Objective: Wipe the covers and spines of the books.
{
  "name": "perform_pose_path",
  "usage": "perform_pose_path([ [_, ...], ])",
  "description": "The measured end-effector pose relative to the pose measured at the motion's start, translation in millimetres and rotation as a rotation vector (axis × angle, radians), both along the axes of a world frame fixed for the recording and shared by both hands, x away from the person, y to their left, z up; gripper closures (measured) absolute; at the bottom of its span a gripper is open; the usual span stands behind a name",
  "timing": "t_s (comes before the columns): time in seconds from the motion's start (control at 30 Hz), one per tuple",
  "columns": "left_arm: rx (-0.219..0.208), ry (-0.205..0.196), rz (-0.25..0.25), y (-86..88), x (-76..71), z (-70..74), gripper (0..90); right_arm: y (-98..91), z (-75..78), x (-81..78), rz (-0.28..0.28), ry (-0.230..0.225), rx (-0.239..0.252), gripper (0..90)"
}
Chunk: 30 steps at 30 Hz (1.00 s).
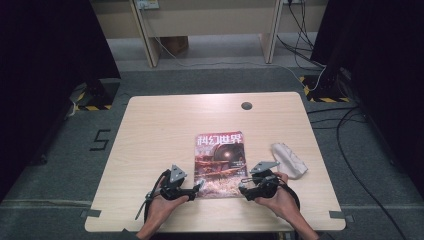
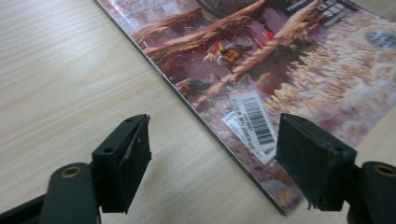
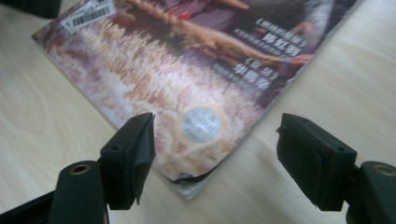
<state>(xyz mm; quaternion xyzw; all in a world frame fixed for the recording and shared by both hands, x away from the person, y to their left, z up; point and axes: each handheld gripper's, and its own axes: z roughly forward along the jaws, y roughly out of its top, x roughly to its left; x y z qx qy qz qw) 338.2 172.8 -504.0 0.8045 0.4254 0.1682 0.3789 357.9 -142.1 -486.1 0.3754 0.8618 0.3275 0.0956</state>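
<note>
A magazine (image 1: pixel 220 164) lies flat on the table (image 1: pixel 155 125), near its front edge, with a crumpled white cloth (image 1: pixel 289 160) to the magazine's right. The left gripper (image 1: pixel 198 186) and right gripper (image 1: pixel 242 186) sit at the magazine's two near corners, jaws wide apart, gripping nothing. Likely an approach step; next, each must slide a jaw under a corner and close

Magazine (image 1: pixel 220 165) reads 科幻世界 (floor marking (image 1: pixel 100 139): 5).
</note>
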Motion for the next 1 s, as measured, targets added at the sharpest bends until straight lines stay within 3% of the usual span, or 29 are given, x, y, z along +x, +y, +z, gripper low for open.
perform_pose_path([
  [0.4,-0.030,0.003,0.000,16.2,-21.1,0.7,20.7,-32.0,11.4,17.8,-0.089,-0.057,-0.009,30.4],
  [1.0,-0.025,0.010,-0.005,20.8,-29.8,-1.5,20.7,-77.6,16.3,37.8,-0.252,-0.109,-0.029,32.3],
])
